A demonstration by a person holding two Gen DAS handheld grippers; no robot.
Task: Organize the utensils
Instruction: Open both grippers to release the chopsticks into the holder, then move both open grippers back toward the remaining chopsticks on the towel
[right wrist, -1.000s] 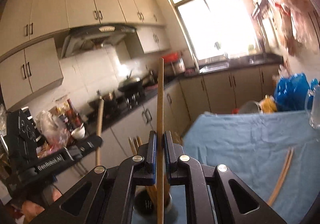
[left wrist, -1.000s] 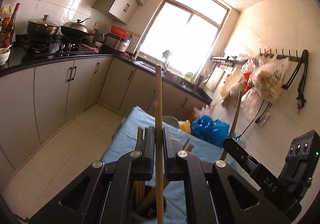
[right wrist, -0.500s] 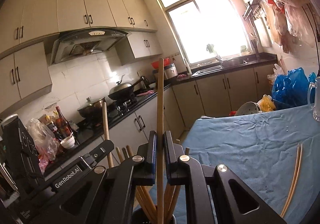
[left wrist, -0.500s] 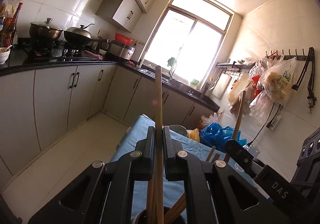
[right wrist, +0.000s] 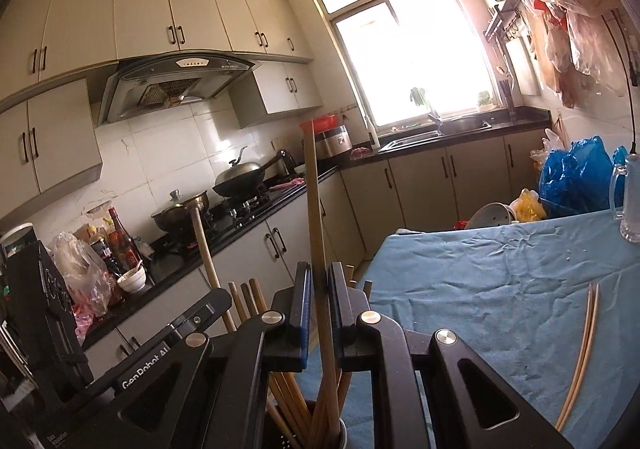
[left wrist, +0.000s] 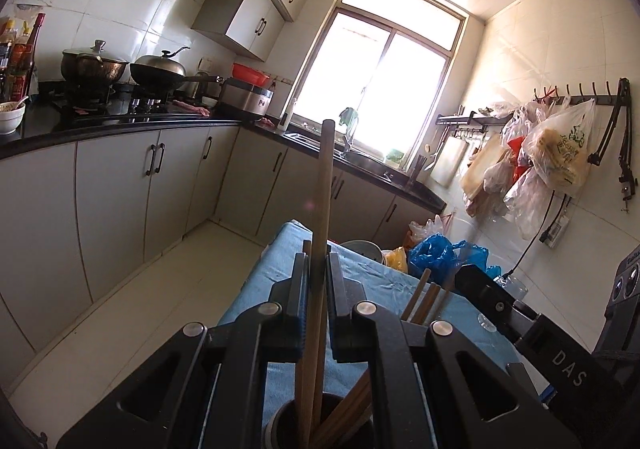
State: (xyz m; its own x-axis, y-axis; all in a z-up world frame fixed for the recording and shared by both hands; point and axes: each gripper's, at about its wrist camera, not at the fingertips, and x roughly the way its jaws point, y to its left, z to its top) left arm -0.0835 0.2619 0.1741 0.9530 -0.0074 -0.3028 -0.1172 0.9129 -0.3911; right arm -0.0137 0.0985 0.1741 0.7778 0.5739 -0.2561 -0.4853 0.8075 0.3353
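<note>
L gripper [left wrist: 318,281] clamped on upright chopstick [left wrist: 322,209], lower end down in holder cup [left wrist: 280,423] w/ other sticks.
R wrist view: R gripper [right wrist: 320,289] clenched on own chopstick [right wrist: 314,217], tip in same holder [right wrist: 280,433]; loose pair [right wrist: 582,353] lying on blue cloth [right wrist: 480,281] nearby.

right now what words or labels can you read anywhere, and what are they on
"DAS": on the right gripper, body seen from the left wrist view.
"GenRobot.AI": on the left gripper, arm seen from the right wrist view, partly cut off.
Green print on the hanging plastic bag: too blurred to read.
Bottle labels: too small.
</note>
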